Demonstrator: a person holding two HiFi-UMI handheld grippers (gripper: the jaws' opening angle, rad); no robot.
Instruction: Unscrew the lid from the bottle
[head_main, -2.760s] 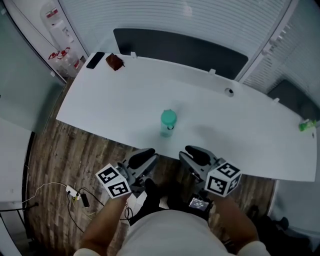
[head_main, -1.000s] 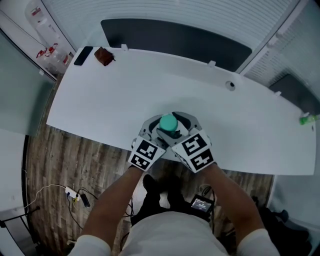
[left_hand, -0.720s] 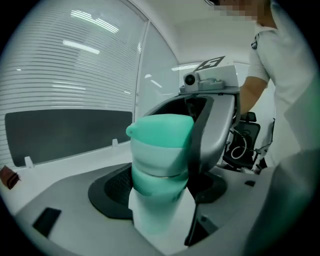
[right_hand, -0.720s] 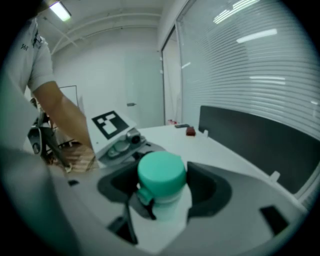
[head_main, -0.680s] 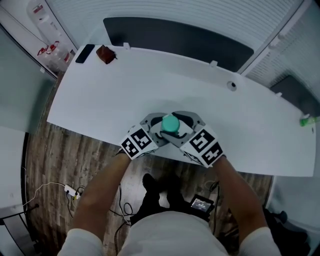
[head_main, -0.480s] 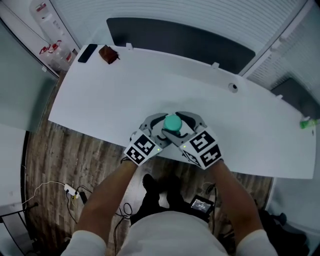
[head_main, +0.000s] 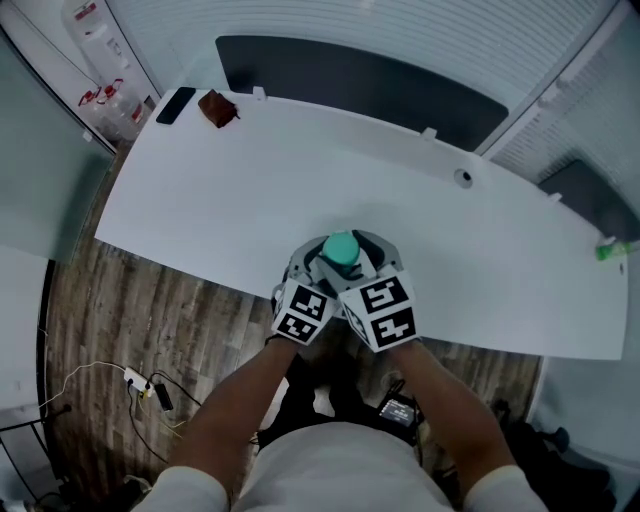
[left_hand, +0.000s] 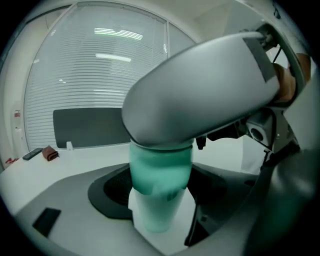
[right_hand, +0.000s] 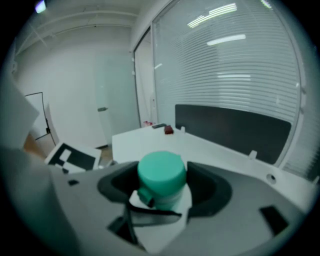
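From the head view, we see both pairs of tongs brought together at the near edge of the white table (head_main: 200, 200). The left tongs (head_main: 318, 264) and the right tongs (head_main: 364, 260) crowd round a round green lid (head_main: 341, 246) that shows between them. Their marker cubes sit side by side just off the table edge, with a bare forearm behind each. Far off at the table's back left corner lie a dark phone (head_main: 176, 104) and a small brown thing (head_main: 218, 107), close to each other. A small green thing (head_main: 612, 250) rests at the far right edge. On the wooden floor (head_main: 90, 320) to the left lies a power strip (head_main: 140, 383) with cables.

In the left gripper view, we see the bottle (left_hand: 157, 212) standing upright on the table between the left jaws. It has a pale body with green above. The dark pads close in on its body from both sides, pinching it. The grey body of the right tongs lies across the top and hides the lid's crown. The phone and the brown thing show small at far left.

In the right gripper view, the lid stands between the right jaws, and the dark pads press against its two sides, gripping it. The left tongs' marker cube shows at the left, low beside the jaw.
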